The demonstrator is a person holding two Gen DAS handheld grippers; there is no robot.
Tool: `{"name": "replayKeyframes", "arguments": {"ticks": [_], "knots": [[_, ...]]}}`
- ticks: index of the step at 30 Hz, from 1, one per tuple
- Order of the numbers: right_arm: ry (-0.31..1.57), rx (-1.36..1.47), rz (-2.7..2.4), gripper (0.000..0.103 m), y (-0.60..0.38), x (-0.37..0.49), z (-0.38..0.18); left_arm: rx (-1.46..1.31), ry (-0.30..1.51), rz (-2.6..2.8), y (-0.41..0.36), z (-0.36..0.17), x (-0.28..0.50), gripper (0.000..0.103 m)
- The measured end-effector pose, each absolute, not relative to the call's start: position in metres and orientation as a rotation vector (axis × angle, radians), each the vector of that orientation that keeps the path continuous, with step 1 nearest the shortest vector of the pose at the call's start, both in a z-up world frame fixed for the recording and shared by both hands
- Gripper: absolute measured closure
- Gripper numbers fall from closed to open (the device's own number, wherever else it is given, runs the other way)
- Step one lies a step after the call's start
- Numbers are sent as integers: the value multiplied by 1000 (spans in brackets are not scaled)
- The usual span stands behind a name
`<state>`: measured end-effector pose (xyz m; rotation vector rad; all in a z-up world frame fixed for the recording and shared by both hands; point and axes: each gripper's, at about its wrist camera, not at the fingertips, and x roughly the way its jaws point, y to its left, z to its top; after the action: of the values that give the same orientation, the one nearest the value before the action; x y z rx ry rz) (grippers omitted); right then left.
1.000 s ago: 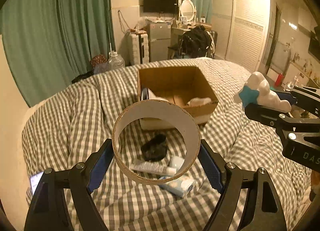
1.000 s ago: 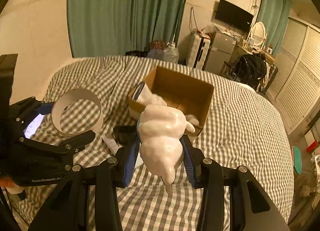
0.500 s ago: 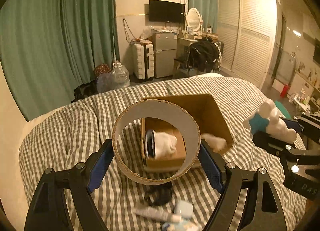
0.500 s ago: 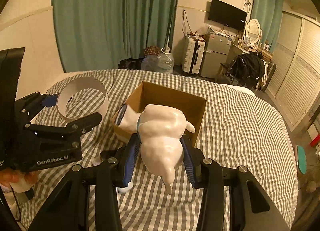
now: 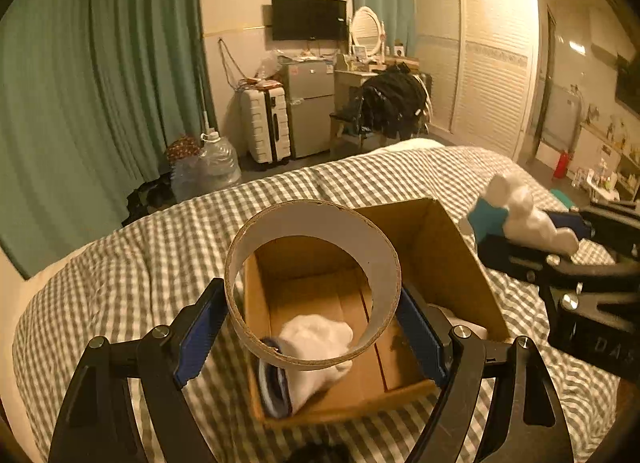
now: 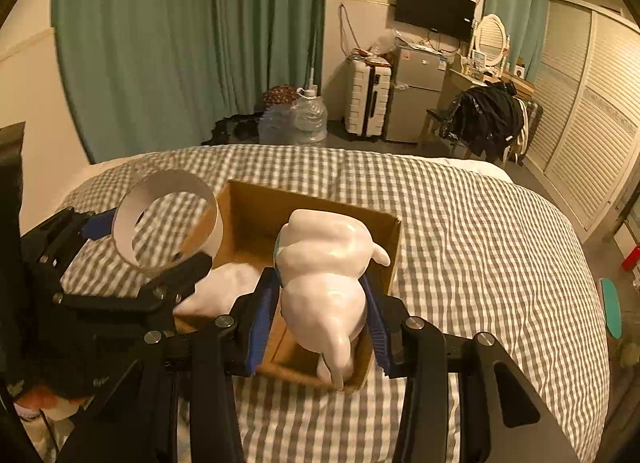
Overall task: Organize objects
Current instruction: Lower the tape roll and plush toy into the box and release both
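Holding two items over the cardboard box (image 5: 460, 263) on the bed (image 6: 480, 231): left tongs (image 5: 312, 319) clamped on a cardboard ring (image 5: 312, 283), right tongs (image 6: 316, 319) clamped on a white figurine (image 6: 324, 287). I would lower each well inside the walls, clear of the white sock (image 5: 316, 347), before releasing.

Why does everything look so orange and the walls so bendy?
Left wrist view: warm dim room light tints everything orange, and the fisheye lens bends the curtain; right wrist view: same tint, wardrobe doors curve, corners go dark.
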<state>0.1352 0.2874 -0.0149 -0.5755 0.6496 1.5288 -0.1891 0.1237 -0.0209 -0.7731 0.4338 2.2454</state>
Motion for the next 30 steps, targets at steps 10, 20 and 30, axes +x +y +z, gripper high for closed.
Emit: {"name": "replayKeyframes", "arguments": {"ticks": [10, 20, 30], "knots": [[723, -579, 1500, 61, 348, 160, -52, -874, 484, 2158, 162, -63, -222, 18], [797, -559, 1504, 61, 380, 174, -91, -962, 478, 2107, 175, -86, -243, 14], [766, -445, 1491, 39, 356, 189, -53, -919, 454, 2165, 147, -34, -228, 3]]}}
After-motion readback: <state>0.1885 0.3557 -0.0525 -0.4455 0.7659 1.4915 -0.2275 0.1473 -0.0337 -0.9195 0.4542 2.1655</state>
